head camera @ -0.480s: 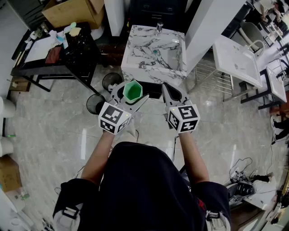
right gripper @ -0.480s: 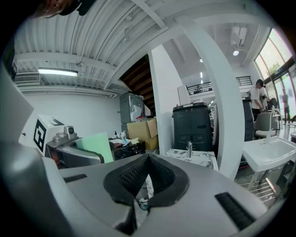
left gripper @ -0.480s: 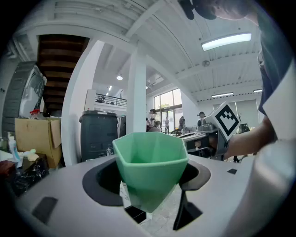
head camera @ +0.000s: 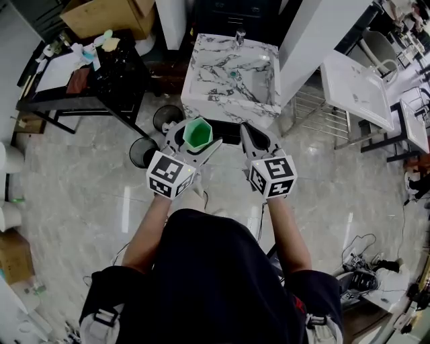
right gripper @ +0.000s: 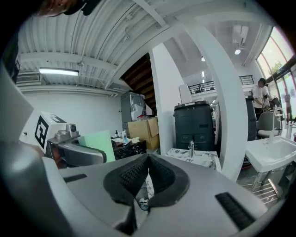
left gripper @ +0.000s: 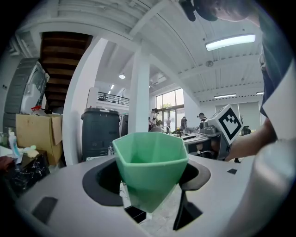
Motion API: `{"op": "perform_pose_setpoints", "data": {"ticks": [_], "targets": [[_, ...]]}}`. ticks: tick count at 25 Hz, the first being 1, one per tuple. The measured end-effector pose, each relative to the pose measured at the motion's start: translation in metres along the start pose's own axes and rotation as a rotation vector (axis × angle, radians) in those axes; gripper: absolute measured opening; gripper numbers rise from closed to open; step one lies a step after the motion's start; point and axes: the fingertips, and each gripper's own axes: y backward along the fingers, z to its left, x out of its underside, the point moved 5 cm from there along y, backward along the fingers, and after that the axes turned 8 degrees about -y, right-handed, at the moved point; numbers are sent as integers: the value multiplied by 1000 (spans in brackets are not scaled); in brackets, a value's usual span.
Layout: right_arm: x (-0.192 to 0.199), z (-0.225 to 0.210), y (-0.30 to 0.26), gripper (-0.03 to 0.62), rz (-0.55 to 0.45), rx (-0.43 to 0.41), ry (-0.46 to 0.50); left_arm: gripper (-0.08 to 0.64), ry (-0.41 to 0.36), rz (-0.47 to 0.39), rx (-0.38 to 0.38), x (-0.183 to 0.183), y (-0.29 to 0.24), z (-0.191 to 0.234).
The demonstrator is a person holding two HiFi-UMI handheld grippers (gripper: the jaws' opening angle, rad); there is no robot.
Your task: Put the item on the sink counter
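A green faceted cup (head camera: 197,134) stands upright between the jaws of my left gripper (head camera: 192,138), which is shut on it; in the left gripper view the green cup (left gripper: 150,166) fills the gap of the left gripper (left gripper: 150,185). My right gripper (head camera: 254,137) is level beside it, its jaws shut with nothing between them; the right gripper (right gripper: 147,164) shows its dark pads meeting. Ahead stands the marble sink counter (head camera: 205,77) with a faucet (head camera: 239,37). From the right gripper view the sink counter (right gripper: 194,157) is seen beyond the jaws, and the cup (right gripper: 98,144) at the left.
A black table (head camera: 101,80) with bottles and clutter stands at the left. Two round black bins (head camera: 142,153) sit on the floor near the counter. A white basin (head camera: 355,91) on a metal rack is at the right. Cardboard boxes (head camera: 107,17) lie behind.
The sink counter and its surroundings sit slightly lower and nearer in the head view. Both grippers keep their pose, the cup still held.
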Motion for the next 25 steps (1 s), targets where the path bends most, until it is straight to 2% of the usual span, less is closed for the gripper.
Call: {"op": "perform_pose_setpoints", "data": {"ticks": [9, 25], "targets": [[-4, -25, -46, 35, 24, 21, -18, 334, 17, 11, 12, 8, -32, 42], [-40, -59, -160, 34, 49, 85, -59, 333, 45, 6, 70, 4, -96, 161]]}}
